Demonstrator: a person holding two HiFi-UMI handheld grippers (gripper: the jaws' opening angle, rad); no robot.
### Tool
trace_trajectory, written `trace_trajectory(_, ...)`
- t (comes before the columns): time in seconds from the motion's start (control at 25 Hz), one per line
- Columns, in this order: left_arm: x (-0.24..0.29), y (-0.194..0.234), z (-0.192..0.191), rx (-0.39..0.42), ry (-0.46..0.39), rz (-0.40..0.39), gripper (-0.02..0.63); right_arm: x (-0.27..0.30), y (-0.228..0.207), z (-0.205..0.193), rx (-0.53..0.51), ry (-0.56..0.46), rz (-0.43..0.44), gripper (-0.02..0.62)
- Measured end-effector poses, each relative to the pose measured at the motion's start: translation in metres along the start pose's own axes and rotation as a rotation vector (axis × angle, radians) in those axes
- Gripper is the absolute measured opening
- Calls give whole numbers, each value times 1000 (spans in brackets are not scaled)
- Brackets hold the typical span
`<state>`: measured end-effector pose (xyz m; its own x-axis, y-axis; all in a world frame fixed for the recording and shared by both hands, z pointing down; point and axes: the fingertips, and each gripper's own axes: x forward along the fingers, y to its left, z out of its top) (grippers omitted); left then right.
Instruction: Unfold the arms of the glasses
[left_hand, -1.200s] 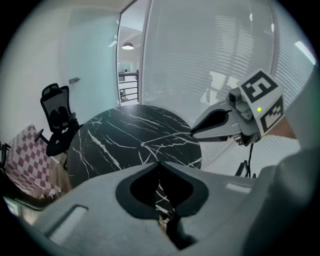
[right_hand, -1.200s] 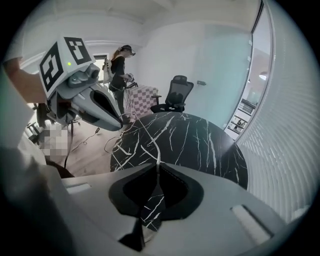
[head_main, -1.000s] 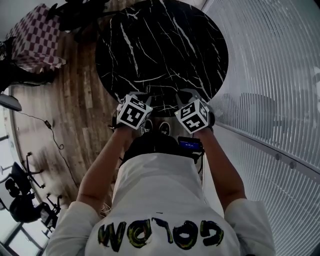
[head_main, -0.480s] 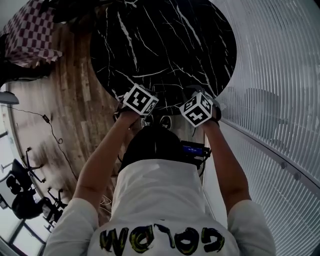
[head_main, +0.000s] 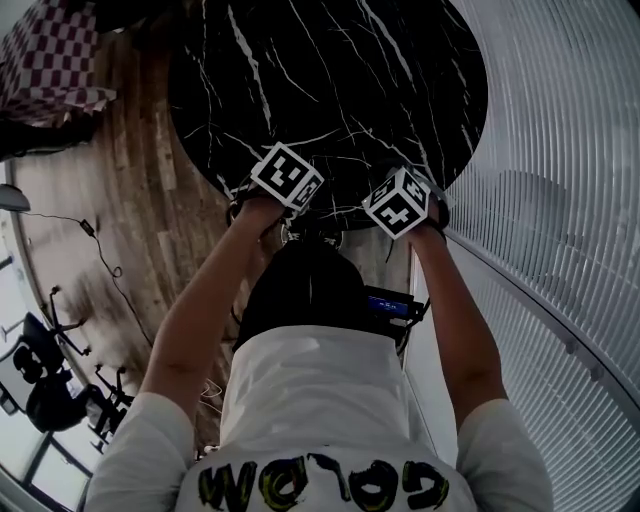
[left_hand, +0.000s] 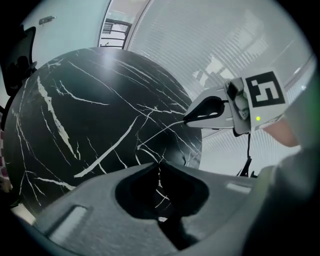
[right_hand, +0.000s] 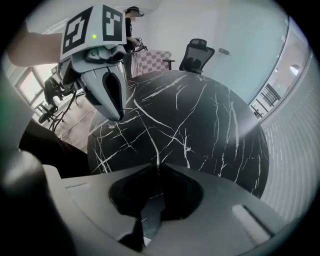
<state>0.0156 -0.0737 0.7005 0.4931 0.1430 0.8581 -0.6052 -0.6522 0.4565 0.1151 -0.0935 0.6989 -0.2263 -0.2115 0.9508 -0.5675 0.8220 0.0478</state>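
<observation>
I see no glasses in any view. The round black marble table (head_main: 330, 80) lies bare ahead of me. My left gripper (head_main: 288, 178) and right gripper (head_main: 403, 204) hang side by side over the table's near edge, both pointing steeply down. In the left gripper view its jaws (left_hand: 159, 163) meet with nothing between them, and the right gripper (left_hand: 189, 118) shows at the right, shut as well. The right gripper's own jaws (right_hand: 157, 165) are closed on nothing, with the left gripper (right_hand: 116, 116) hanging above the table at the upper left.
A curved white slatted wall (head_main: 560, 150) runs close along the right of the table. Wooden floor (head_main: 130, 200) lies to the left, with a checkered cloth (head_main: 50, 70) and office chairs (head_main: 45, 395). Another office chair (right_hand: 196, 54) stands behind the table.
Both grippers have moved forward and down, from in front of my body to over the table's near edge. They stay shut and side by side.
</observation>
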Motion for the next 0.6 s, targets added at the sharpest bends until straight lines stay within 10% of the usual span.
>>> trace_trajectory(0.6, 14, 14, 3, -34, 76, -93, 28, 25, -5, -1, -30, 71, 78, 19)
